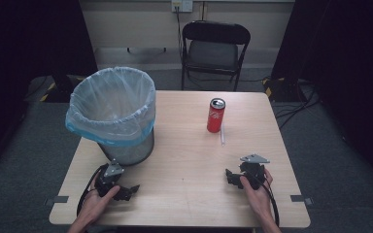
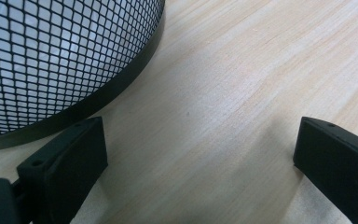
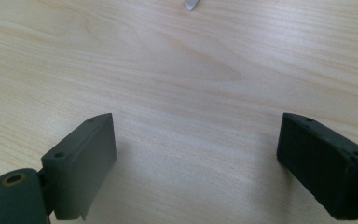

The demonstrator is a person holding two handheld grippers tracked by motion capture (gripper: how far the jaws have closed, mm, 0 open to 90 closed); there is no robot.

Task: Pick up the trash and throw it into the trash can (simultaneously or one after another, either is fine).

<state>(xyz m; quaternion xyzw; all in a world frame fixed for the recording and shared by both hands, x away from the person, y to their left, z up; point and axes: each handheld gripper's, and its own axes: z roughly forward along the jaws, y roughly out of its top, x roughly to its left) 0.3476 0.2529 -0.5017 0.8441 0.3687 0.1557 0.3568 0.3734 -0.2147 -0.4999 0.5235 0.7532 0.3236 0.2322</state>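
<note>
Wastebasket first, at the left: the black wire-mesh wastebasket lined with a pale blue plastic bag [image 1: 112, 114] stands on the light wooden table [image 1: 184, 165] near its left edge, and the left gripper [image 1: 125, 192] lies just in front of its base, jaws spread with nothing between them. Farther right, the red aluminium drink can [image 1: 216, 115] stands upright well beyond the right gripper [image 1: 232, 177], whose jaws are also spread and empty; a thin white straw [image 1: 222, 136] lies flat just right of the can's foot. The step in hand looks like a reach for the can, so the right gripper should go forward with jaws wide, close on the can's middle rather than its rim, and keep it upright in case it holds liquid. The straw, flat on the wood, would want a low, shallow pinch

The high view gives the whole layout: can, straw, basket mouth and both hands. The left gripper view adds the mesh wall [image 2: 51, 56] and solid black base band close beside its left jaw. The right gripper view shows bare wood between the jaws and the straw's white tip [image 3: 190, 4] at the top edge
</note>
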